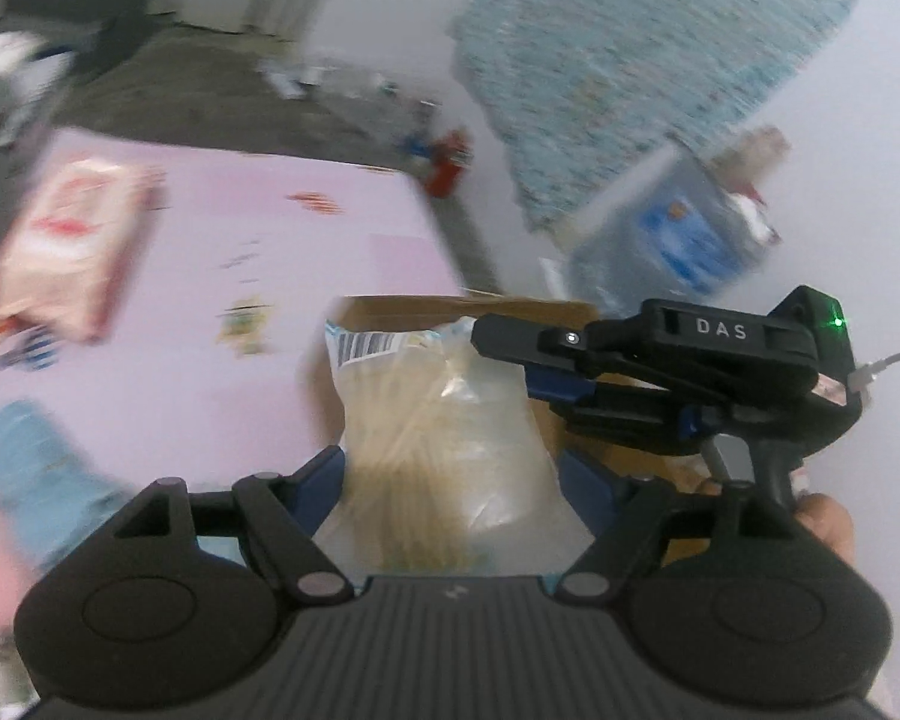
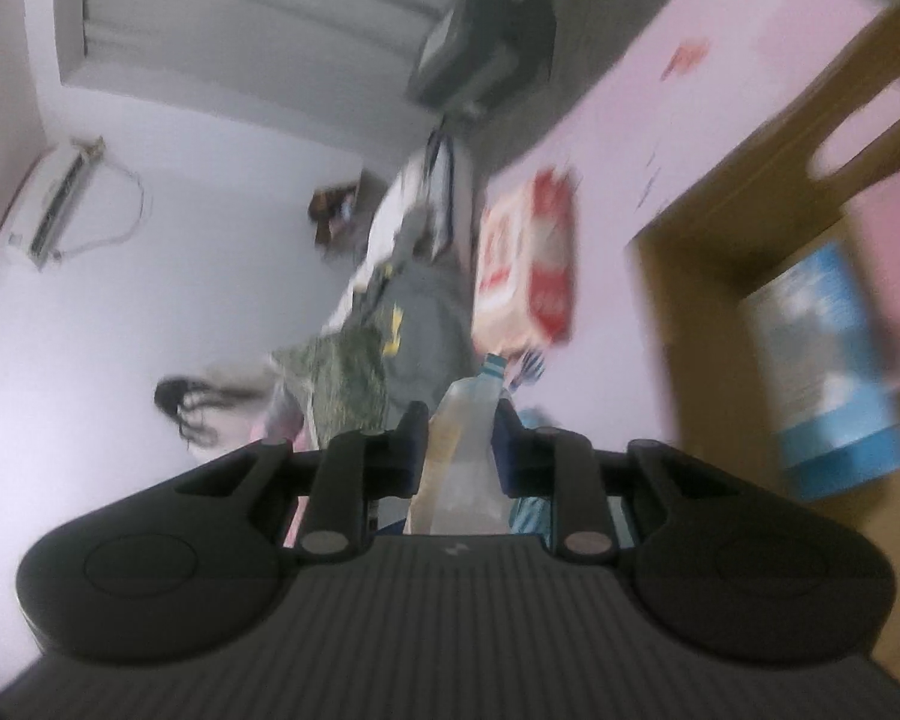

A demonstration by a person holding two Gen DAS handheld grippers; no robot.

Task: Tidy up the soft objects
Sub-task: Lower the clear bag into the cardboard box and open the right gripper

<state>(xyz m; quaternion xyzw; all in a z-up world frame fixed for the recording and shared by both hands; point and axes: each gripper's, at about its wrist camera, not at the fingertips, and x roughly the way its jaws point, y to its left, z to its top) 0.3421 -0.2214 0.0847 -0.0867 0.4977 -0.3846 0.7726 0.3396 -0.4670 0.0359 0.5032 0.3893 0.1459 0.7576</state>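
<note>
My left gripper (image 1: 450, 468) is shut on a clear plastic packet of pale noodles (image 1: 444, 420) with a barcode label at its top. It holds the packet over an open cardboard box (image 1: 468, 303). My right gripper (image 1: 513, 360) reaches in from the right and is shut on the same packet's upper right edge. In the right wrist view the right gripper (image 2: 459, 432) pinches the clear packet (image 2: 465, 450) between its blue pads. The cardboard box (image 2: 750, 180) lies to the right there, with a blue packet (image 2: 828, 360) inside it.
A pink sheet (image 1: 240, 252) covers the surface. A red and white packet (image 1: 66, 246) lies at its far left and shows in the right wrist view (image 2: 528, 252). A blue item (image 1: 30, 468) lies at near left. A blue patterned cloth (image 1: 642, 60) and clutter lie beyond.
</note>
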